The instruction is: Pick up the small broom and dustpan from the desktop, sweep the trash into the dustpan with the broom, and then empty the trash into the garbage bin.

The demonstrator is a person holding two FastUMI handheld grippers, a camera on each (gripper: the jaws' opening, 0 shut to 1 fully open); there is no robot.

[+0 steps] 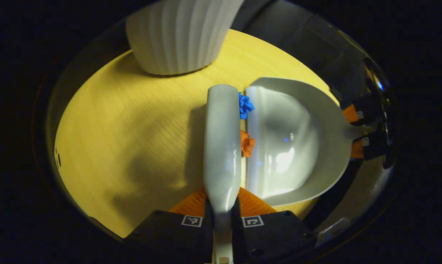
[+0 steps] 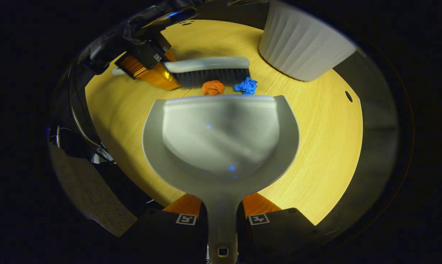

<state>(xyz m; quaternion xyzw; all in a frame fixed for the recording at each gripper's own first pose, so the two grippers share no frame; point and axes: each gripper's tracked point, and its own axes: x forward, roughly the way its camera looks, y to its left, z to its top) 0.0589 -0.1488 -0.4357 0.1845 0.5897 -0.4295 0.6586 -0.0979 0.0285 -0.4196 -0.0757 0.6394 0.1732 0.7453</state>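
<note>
Orange fingers of the left gripper (image 1: 221, 214) clamp the handle of the small broom (image 1: 222, 146) at the bottom of the left gripper view, one finger on each side, pressing on it. The broom's pale grey back runs away from the gripper across the yellow wooden desktop (image 1: 133, 139). Just right of the broom head lie two bits of crumpled trash: a blue scrap (image 1: 245, 105) farther off and an orange scrap (image 1: 247, 143) nearer, both squeezed between the broom and the front lip of the dustpan (image 1: 294, 143). The dustpan sits on the desktop with its open edge facing the broom; its handle at the far right is gripped by the other gripper's orange fingers.

In the right gripper view the right gripper (image 2: 221, 214) grasps the dustpan (image 2: 221, 139) by its handle, a finger pressed on either side. The pan's lip rests flat on the desktop (image 2: 323, 146), pointing away from the gripper. Just beyond the lip lie the orange scrap (image 2: 213, 87) and, to its right, the blue scrap (image 2: 246, 86), both touching the dark bristles of the broom (image 2: 208, 71), which lies crosswise along the far side of the trash. The left gripper (image 2: 147, 68) holds the broom's handle at the upper left.

A white ribbed garbage bin (image 2: 303, 46) stands on the desktop beyond the broom, to the right in this view; in the left gripper view the garbage bin (image 1: 180, 36) stands at the far end, a little left of the broom.
</note>
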